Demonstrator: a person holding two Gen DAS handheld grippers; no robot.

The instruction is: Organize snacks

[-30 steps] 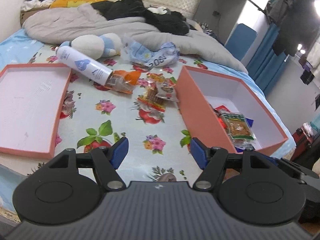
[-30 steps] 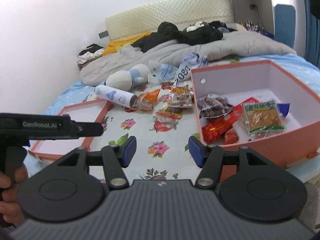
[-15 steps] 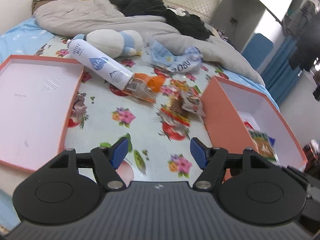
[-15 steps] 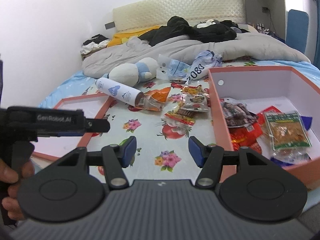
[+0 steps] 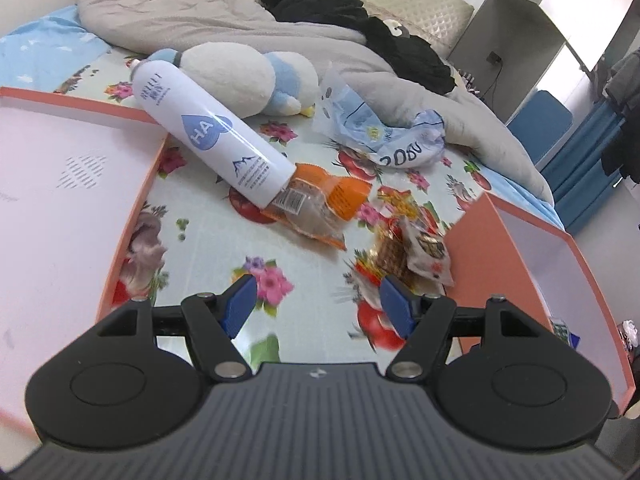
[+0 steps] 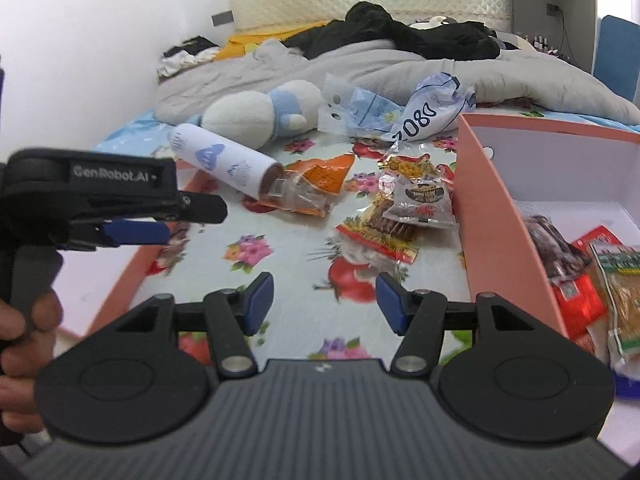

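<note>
Loose snack packets lie on the flowered sheet: an orange packet [image 5: 320, 208] [image 6: 312, 188] under the end of a white spray bottle [image 5: 212, 140] [image 6: 224, 162], and a small pile of packets [image 5: 412, 252] [image 6: 408, 212] beside an orange box [image 5: 560, 264] [image 6: 496, 216]. The box holds several packets [image 6: 588, 272]. My left gripper [image 5: 316, 308] is open and empty above the sheet, just short of the pile. My right gripper [image 6: 324, 300] is open and empty, nearer than the pile. The left gripper also shows at the left of the right wrist view [image 6: 136, 220].
The box lid [image 5: 132, 208] [image 6: 132, 272] lies open side up at the left. A white and blue plush toy [image 5: 248, 76], crumpled plastic bags [image 5: 384, 132] [image 6: 400, 112], a grey duvet [image 5: 280, 28] and black clothes lie beyond the snacks.
Both grippers have moved forward toward the loose snacks. The left one has also swung left, away from the box. Both stay open and empty.
</note>
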